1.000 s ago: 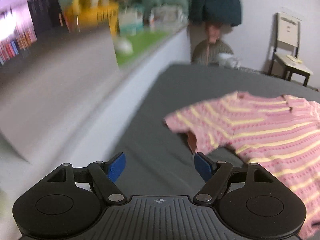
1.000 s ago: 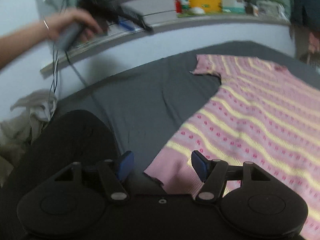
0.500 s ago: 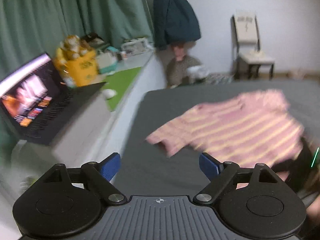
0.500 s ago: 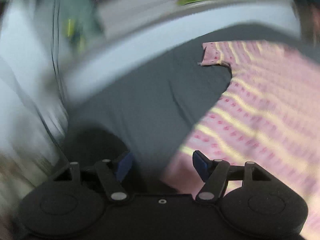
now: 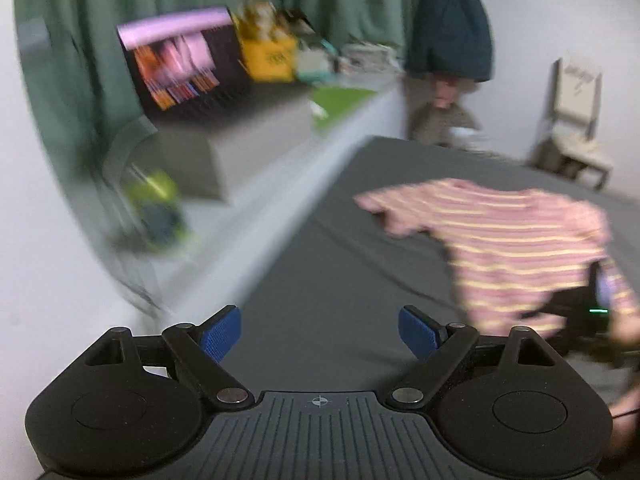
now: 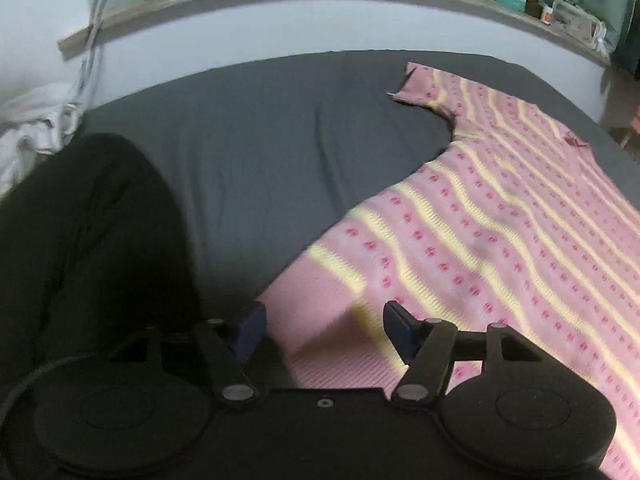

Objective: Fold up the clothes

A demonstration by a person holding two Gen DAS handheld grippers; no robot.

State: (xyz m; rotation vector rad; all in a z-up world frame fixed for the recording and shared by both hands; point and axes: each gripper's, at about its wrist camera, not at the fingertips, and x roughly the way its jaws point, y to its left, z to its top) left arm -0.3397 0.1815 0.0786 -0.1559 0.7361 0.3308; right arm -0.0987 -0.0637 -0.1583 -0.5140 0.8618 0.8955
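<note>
Right claw [image 6: 322, 332], jaws apart and empty, sits over the near hem corner of the pink striped shirt [image 6: 500, 216], spread lengthwise up the bed [image 6: 260, 140]; left claw [image 5: 320, 334], wide open, hangs well apart.

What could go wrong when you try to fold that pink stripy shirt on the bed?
1. The right tongs stand open over the bottom corner of the pink shirt; closing there might pinch the grey sheet too.
2. The left tongs are open over bare sheet, away from the shirt, so one-sided pulling could skew it.
3. The far sleeve looks curled at its edge and might fold in crooked.
</note>
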